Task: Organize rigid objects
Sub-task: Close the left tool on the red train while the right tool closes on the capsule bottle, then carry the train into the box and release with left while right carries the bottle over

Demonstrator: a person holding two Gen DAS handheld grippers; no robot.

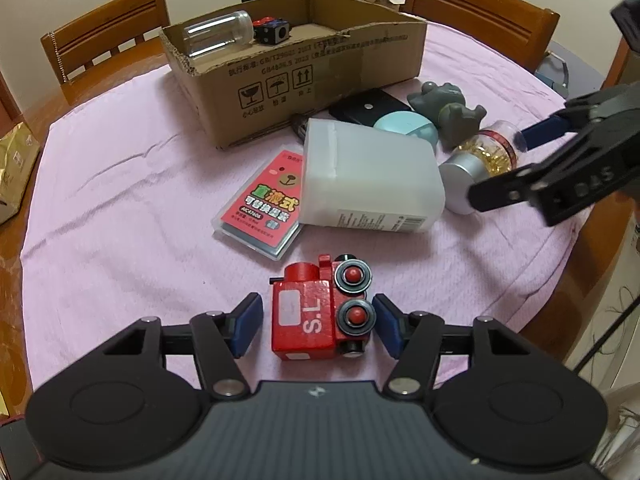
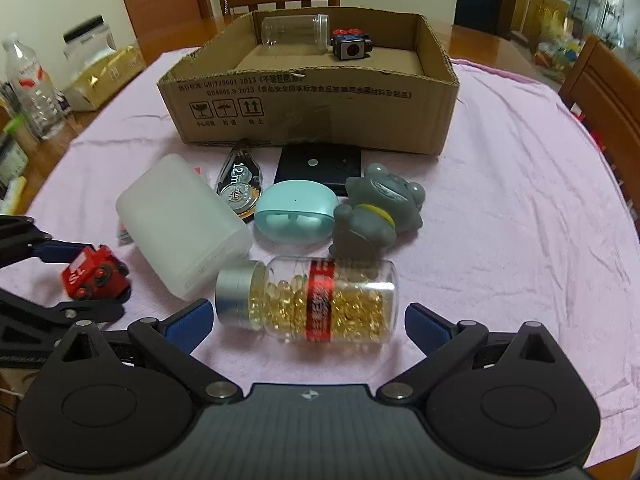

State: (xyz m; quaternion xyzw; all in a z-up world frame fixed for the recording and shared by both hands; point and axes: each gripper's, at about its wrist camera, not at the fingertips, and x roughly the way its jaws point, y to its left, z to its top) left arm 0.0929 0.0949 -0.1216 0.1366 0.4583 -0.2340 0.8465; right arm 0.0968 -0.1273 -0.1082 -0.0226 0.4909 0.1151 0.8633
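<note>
Left gripper (image 1: 318, 322) sits low over the worktop (image 1: 120, 240) w/ fingers spread either side of a red toy train (image 1: 316, 312); the train lies on its side, wheels facing right, right pad just beside the wheels, left pad a small gap off the body. Not pinched yet.

Right gripper (image 2: 306, 320) has fingers spread wide around a pill bottle (image 2: 308, 304) lying flat, silver cap to the left, gold capsules inside, red label band mid-body. Neither pad touches it.

Behind the bottle: a frosted white container (image 2: 180, 224) on its side, a mint earbud case (image 2: 296, 216), a grey cat figure (image 2: 376, 212) and a black flat case (image 2: 320, 164), all packed close together. A tape dispenser (image 2: 240, 184) lies between the white container and the black case. A red card pack (image 1: 260, 204) lies partly under the white container.

Cardboard box (image 2: 320, 112) stands at the back of the pink cloth; inside, at the far wall, a clear jar (image 2: 294, 30) on its side next to a small black cube toy (image 2: 351, 46). Wooden chairs (image 1: 108, 32) stand beyond the worktop.
</note>
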